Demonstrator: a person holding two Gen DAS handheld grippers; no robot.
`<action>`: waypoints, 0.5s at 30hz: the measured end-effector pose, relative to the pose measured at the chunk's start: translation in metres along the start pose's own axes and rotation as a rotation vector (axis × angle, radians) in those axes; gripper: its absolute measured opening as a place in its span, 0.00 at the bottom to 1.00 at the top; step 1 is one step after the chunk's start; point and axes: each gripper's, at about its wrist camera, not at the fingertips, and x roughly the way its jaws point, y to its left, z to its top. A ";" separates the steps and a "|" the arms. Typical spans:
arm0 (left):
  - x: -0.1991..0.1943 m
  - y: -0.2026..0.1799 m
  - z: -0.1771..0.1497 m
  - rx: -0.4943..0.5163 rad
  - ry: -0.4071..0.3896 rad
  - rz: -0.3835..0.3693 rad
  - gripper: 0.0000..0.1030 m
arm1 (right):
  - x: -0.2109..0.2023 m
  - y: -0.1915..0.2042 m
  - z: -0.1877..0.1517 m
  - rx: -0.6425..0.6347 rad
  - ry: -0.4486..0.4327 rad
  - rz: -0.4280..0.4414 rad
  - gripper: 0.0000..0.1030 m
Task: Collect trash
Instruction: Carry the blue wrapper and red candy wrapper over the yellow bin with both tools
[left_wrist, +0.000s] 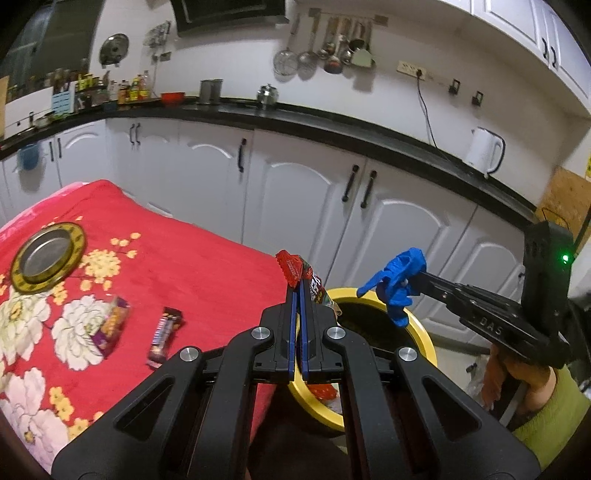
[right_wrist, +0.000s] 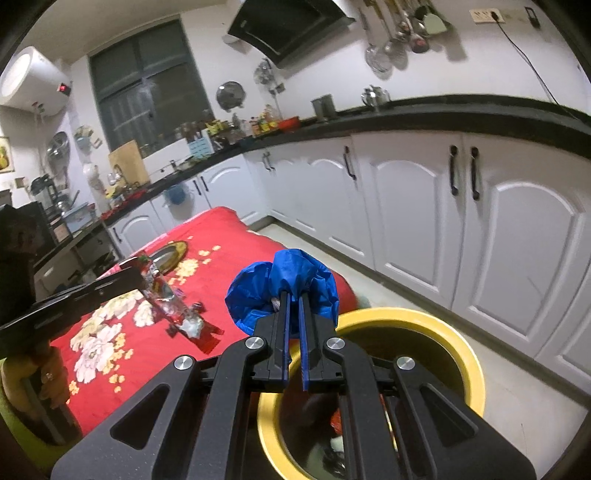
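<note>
Two wrappers (left_wrist: 140, 328) on red floral cloth (left_wrist: 207, 266); left hand-held gripper (left_wrist: 299, 291) clamps red wrapper (left_wrist: 295, 267), right hand-held gripper (right_wrist: 293, 299) clamps blue wad (right_wrist: 284, 284).

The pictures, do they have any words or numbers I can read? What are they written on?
"DAS": raised letters on the black body of the right gripper, seen from the left wrist view.
Red wrapper in the left gripper: big white letters, partly hidden, not readable.
Two snack wrappers on the red tablecloth: print too blurred.
Water heater display: red, too small.
</note>
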 end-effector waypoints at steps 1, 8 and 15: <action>0.002 -0.003 -0.001 0.003 0.004 -0.003 0.00 | 0.001 -0.004 -0.002 0.007 0.005 -0.006 0.05; 0.027 -0.023 -0.010 0.034 0.051 -0.031 0.00 | 0.005 -0.031 -0.012 0.052 0.042 -0.040 0.05; 0.052 -0.042 -0.024 0.069 0.108 -0.061 0.00 | 0.007 -0.053 -0.018 0.091 0.066 -0.060 0.05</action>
